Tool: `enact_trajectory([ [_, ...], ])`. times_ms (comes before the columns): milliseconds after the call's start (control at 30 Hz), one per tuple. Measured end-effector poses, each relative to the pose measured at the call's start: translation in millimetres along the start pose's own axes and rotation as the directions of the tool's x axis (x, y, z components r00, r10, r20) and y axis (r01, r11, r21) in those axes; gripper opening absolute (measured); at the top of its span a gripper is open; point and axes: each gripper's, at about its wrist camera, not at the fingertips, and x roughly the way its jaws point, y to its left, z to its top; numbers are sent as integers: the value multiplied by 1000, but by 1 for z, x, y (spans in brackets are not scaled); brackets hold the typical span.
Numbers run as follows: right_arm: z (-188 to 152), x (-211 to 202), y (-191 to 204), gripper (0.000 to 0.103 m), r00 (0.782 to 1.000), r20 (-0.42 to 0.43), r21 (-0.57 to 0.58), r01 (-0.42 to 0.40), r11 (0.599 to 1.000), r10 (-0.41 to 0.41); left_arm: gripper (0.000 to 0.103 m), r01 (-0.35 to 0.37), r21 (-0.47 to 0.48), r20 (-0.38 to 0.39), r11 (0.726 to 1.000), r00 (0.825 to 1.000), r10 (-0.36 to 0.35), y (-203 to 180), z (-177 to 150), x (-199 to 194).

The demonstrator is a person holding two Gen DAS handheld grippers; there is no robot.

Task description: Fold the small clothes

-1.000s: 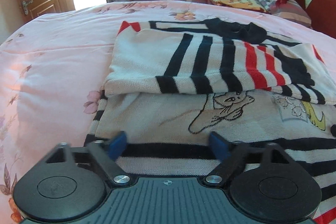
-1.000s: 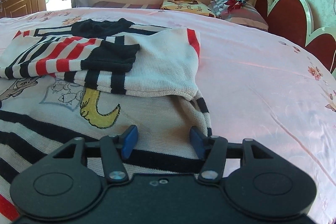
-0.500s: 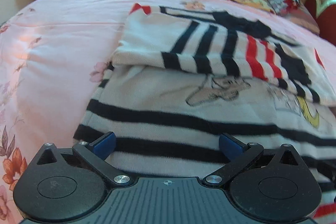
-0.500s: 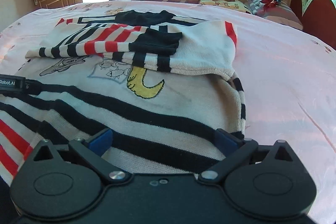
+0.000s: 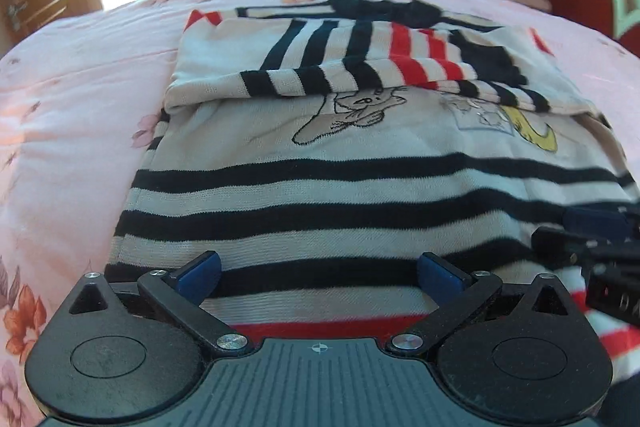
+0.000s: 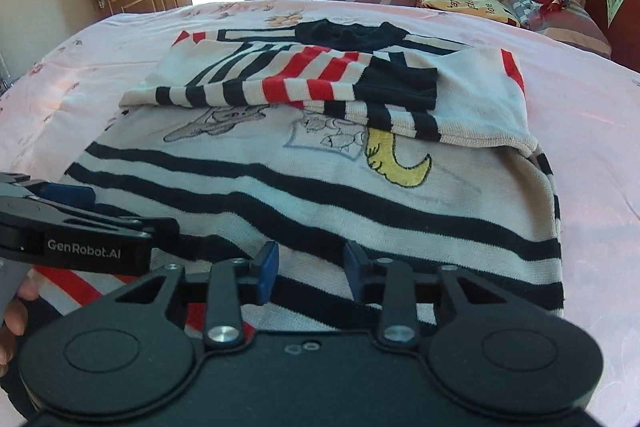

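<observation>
The sweater lies flat mid-bed, sleeves already folded across its chest. The left gripper gapes wide over the hem, holding nothing; the right gripper is closing there, with hem cloth between its jaws but seemingly not yet pinched. Next, I judge, both must clamp the hem and carry it toward the collar.

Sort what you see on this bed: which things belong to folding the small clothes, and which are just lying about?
In the job:
- striped sweater, sleeves folded in
- left gripper, wide open over the hem
- right gripper, jaws closing over the hem

Lying about:
- yellow pillow
- striped pillow
- pink floral bedsheet
</observation>
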Motion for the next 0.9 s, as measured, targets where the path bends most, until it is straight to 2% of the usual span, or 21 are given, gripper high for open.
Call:
enact_trajectory([
  [67, -9, -3, -1, 34, 996, 12, -64, 85, 994, -85, 103, 9, 25, 11, 1000, 1000, -9, 12, -8, -5],
  [133, -18, -10, -11, 45, 978, 32, -87, 208, 974, -206, 103, 26, 11, 7, 1000, 1000, -26, 28, -13, -9],
  [233, -27, -23, -41, 59, 968, 4, 28, 250, 968, -250, 103, 34, 5, 11, 999, 999, -34, 44, -23, -16],
  [367, -32, -35, -40, 59, 947, -30, 85, 323, 943, -321, 103, 39, 14, 9, 999, 999, -40, 53, -33, -25],
  [433, -35, -46, -28, 38, 956, -21, 123, 294, 948, -293, 103, 45, 0, -3, 999, 999, -45, 55, -34, -32],
  [467, -35, -51, -20, 36, 964, -5, 139, 264, 954, -266, 103, 55, -3, -6, 998, 998, -55, 55, -33, -36],
  [567, -32, -60, 9, 36, 977, 34, 154, 204, 967, -211, 103, 105, 10, 8, 994, 994, -105, 48, -31, -46],
  [667, -28, -58, 37, 36, 986, 37, 139, 158, 978, -164, 103, 140, 15, 9, 990, 990, -140, 37, -28, -51],
  [800, -28, -51, 61, 39, 989, 16, 106, 147, 984, -149, 103, 137, 57, 6, 989, 990, -138, 27, -35, -52],
  [900, -40, -40, 63, 43, 984, -43, 95, 178, 980, -174, 103, 119, 80, -30, 990, 993, -117, 28, -48, -42],
])
